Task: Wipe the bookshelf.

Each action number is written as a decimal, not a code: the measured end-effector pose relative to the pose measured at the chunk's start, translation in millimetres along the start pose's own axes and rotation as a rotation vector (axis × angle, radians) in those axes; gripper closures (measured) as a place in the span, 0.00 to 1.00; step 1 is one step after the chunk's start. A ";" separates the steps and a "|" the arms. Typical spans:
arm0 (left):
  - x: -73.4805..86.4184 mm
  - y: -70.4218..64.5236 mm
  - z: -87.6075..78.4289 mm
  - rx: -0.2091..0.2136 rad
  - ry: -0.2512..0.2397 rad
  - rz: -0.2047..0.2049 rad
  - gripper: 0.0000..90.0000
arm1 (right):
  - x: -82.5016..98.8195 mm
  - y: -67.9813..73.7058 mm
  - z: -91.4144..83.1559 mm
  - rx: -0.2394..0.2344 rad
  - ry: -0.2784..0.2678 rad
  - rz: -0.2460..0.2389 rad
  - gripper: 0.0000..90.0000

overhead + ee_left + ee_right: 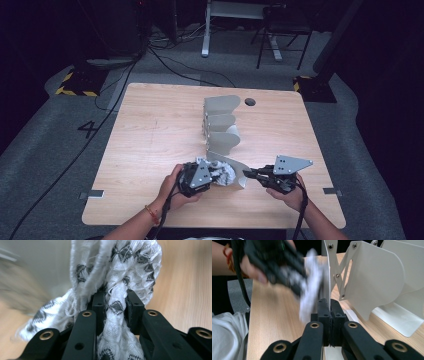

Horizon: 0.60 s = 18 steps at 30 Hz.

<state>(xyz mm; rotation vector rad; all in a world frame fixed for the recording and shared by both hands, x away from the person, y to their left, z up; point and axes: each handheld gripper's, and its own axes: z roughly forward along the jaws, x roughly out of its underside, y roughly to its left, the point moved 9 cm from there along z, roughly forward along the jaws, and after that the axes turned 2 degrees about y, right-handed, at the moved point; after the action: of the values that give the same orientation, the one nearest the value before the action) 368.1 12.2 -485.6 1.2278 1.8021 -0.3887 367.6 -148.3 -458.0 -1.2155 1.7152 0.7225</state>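
While feeding sock (pixel 117 307) pinched by left gripper (pixel 113 300), kept rack divider (pixel 327 277) clamped steady in right gripper (pixel 329 305).

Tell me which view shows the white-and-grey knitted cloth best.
The left gripper view: the knitted cloth is close and sharp, its grey diamond pattern plain, pinched between the left tongs. The high view shows it small, beside the white rack. The right gripper view shows it as a blurred white streak.
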 end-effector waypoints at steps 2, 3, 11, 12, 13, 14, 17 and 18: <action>-9.2 9.2 -13.5 -0.030 -0.047 -0.012 0.82 | -0.3 -0.9 1.1 -0.003 0.000 0.002 0.99; -13.1 13.2 -19.0 -0.045 -0.069 -0.013 0.82 | -0.5 -0.9 1.6 -0.003 0.001 0.001 0.99; -4.8 25.0 -25.4 -0.085 -0.055 0.005 0.83 | -0.8 -0.9 2.4 0.014 0.004 -0.007 0.99; 1.0 25.1 -21.8 -0.079 -0.040 -0.004 0.83 | -0.7 -0.8 2.4 0.013 0.004 -0.007 0.99; 7.7 24.8 -17.3 -0.069 -0.019 -0.016 0.83 | -0.8 -0.7 2.4 0.014 0.004 -0.008 0.99; 15.5 24.2 -11.6 -0.067 0.017 -0.011 0.83 | -0.8 -0.6 2.4 0.014 0.004 -0.009 0.99; 37.8 24.0 4.4 -0.060 0.111 0.004 0.83 | -0.6 -0.5 2.4 0.015 0.004 -0.009 0.99; 44.2 24.0 9.2 -0.050 0.134 -0.012 0.83 | -0.6 -0.5 2.4 0.016 0.004 -0.009 0.99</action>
<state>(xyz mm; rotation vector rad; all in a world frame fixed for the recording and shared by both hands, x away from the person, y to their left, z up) 388.5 42.8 -521.2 1.2335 1.9223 -0.2713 369.0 -146.1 -458.5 -1.2137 1.7143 0.6995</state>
